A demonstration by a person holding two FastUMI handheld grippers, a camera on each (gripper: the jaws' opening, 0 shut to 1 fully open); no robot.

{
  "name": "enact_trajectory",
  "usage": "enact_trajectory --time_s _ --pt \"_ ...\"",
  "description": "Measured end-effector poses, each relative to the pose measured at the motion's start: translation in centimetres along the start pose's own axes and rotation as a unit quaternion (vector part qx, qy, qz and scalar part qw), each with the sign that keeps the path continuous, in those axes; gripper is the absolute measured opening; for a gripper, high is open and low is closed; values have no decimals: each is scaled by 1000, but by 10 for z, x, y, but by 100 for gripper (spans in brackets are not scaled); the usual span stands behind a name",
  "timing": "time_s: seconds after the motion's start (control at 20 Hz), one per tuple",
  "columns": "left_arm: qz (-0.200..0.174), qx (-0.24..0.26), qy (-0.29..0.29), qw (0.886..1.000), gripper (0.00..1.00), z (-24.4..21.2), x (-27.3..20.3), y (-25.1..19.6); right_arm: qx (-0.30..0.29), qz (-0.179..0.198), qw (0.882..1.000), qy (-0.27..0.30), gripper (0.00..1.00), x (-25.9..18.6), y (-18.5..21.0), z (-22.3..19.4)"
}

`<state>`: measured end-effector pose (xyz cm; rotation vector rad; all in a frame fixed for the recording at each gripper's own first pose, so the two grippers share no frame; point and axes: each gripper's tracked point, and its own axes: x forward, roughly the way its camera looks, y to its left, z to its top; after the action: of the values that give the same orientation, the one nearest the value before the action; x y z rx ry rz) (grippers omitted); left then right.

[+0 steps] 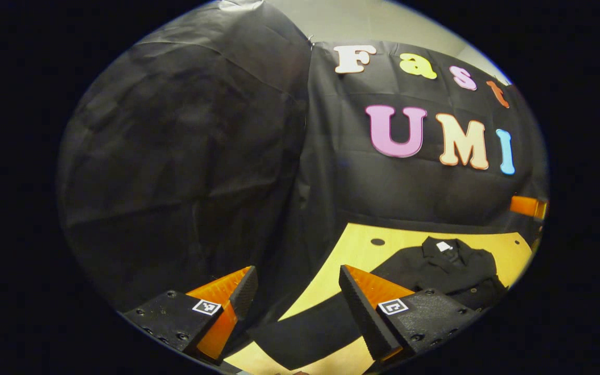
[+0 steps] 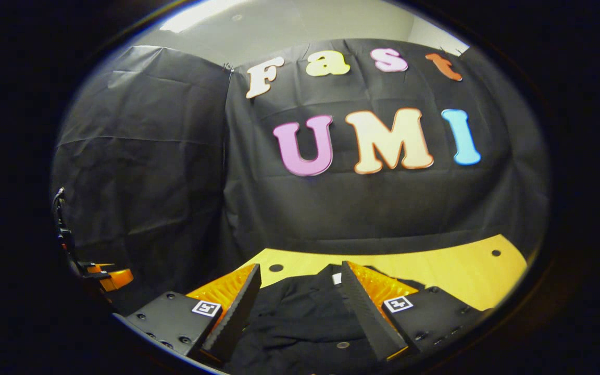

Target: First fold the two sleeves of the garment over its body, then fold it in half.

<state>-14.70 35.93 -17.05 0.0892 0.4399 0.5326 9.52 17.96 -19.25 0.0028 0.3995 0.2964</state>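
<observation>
A black collared garment lies flat on the yellow wooden table, with a white label at its neck. One sleeve stretches out toward my left gripper, which hovers open above the sleeve's end with nothing between its fingers. In the right gripper view the garment spreads under my right gripper, which is open above the collar area. A button shows on the cloth near the bottom. The right gripper also appears far off at the right edge of the left gripper view.
Black cloth walls close the booth behind the table and on its left. Small round holes mark the tabletop. The left gripper and its dark cable show at the left edge of the right gripper view.
</observation>
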Motion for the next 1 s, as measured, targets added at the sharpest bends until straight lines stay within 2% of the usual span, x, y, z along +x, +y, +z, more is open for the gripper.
enact_trajectory --time_s 0.15,0.2,0.25,0.3,0.45,0.5,0.6,1.0 --pt "4 -26 48 999 93 -38 6 -6 -7 -32 999 3 97 -28 -28 -6" --pt "5 -35 62 997 94 -49 9 -8 -10 -41 999 9 94 -36 -35 -10" --pt "10 -41 76 996 94 -63 10 -10 -12 -49 999 15 97 -43 -43 -14" --pt "16 -46 89 995 94 -75 11 -10 -12 -55 998 21 94 -49 -50 -19" --pt "33 -55 137 988 94 -112 11 -5 -14 -70 997 33 94 -64 -67 -26" --pt "36 -57 155 986 94 -127 9 -6 -13 -75 996 37 97 -67 -72 -27" --pt "44 -60 183 980 95 -149 4 -7 -12 -82 996 38 94 -72 -80 -27" --pt "74 -37 230 970 95 -198 -3 -3 -24 -90 995 40 94 -86 -95 -25"
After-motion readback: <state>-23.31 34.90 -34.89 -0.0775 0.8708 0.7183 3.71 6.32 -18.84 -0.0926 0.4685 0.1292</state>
